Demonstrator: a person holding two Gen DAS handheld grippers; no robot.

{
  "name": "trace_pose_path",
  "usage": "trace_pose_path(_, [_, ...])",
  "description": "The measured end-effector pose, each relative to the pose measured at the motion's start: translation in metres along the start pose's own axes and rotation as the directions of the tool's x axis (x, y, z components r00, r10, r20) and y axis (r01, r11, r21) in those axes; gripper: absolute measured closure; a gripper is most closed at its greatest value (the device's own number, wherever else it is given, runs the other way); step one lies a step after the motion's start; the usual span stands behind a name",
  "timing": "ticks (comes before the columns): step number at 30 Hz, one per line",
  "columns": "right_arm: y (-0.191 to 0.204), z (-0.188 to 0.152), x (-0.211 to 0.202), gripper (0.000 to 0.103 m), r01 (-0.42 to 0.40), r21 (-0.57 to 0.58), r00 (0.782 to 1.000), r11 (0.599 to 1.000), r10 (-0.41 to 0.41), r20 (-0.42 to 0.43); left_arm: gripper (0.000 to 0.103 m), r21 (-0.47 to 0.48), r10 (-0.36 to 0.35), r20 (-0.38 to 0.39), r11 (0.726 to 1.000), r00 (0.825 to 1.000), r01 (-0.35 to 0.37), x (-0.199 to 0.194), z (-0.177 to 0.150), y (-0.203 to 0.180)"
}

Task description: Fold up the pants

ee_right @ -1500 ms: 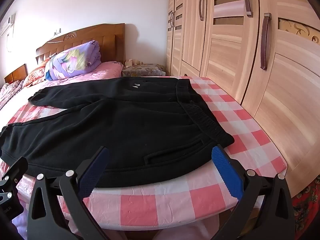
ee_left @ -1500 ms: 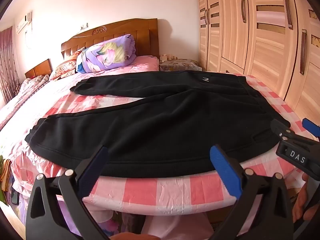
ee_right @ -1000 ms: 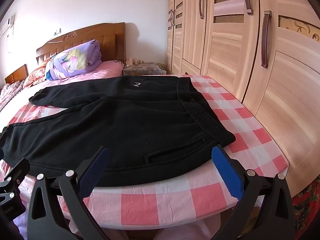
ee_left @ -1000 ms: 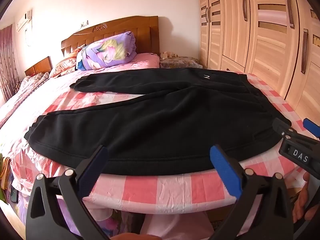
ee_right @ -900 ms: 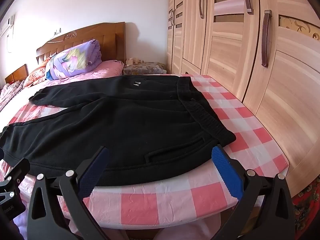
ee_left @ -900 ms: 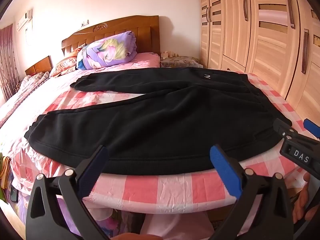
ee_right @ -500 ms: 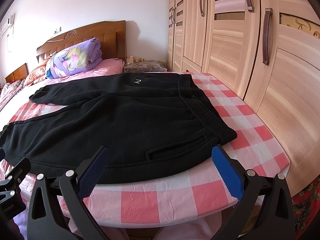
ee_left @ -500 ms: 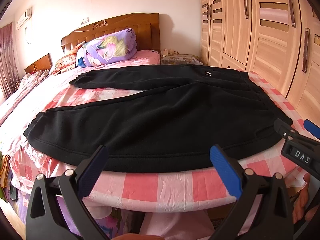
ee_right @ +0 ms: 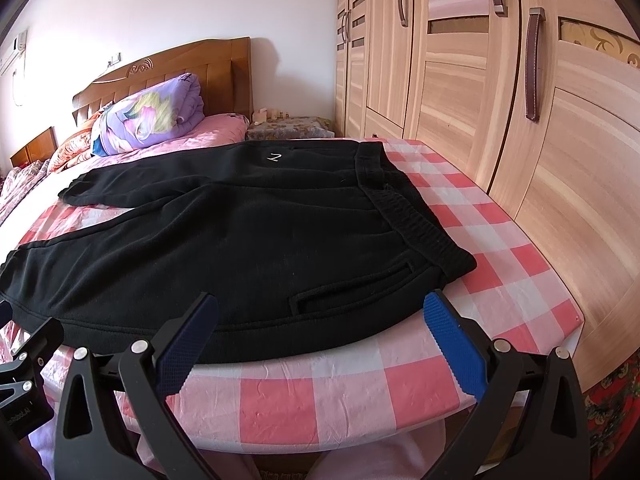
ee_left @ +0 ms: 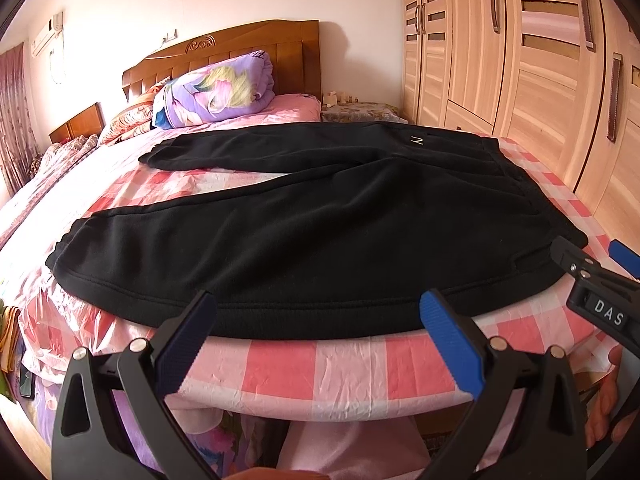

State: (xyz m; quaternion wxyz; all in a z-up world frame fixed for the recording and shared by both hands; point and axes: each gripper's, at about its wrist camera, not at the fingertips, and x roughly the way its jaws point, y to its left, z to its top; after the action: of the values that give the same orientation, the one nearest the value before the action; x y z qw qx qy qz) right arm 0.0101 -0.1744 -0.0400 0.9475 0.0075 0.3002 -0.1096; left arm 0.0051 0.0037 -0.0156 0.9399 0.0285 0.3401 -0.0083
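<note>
Left wrist view: nearest the lens, the left gripper (ee_left: 320, 334) has its blue-padded fingers (ee_left: 448, 344) spread wide with nothing between them, hovering just off the foot edge of the bed. At the right border the right gripper (ee_left: 588, 272) pokes in, black with a white "DAS" label and a blue tip; its own view shows it released too, with one blue pad (ee_right: 454, 346) lit and the other in shade, both wide apart and empty over the near edge.

Just beyond the fingers lies a pink-and-white checked sheet (ee_left: 352, 368) that looks shiny and crinkled like plastic, draped over the mattress edge. The black pants (ee_left: 320, 236) lie flat on it, spread across the bed: the waistband (ee_right: 416, 220) runs along the right side, towards the wardrobe, and the two legs stretch away to the left. The nearer leg runs along the foot edge right in front of both grippers, its cuff at the far left. The farther leg angles off behind it. A slit pocket (ee_right: 352, 286) shows near the waistband, and a small pale logo (ee_right: 274, 157) sits on the far hip.

Farther back, a folded purple floral quilt (ee_left: 216, 88) rests against the wooden headboard (ee_left: 224, 44). A small nightstand (ee_right: 290, 128) stands between bed and wardrobe (ee_right: 500, 80), which lines the right wall.
</note>
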Motion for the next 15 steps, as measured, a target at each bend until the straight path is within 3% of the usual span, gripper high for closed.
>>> trace_pose_path(15, [0.0011,-0.0031,0.0007,0.004,-0.005,0.005,1.0,1.0,0.005,-0.011,0.001,-0.002,0.001,-0.011,1.0,1.0,-0.001,0.0023,-0.0009,0.001])
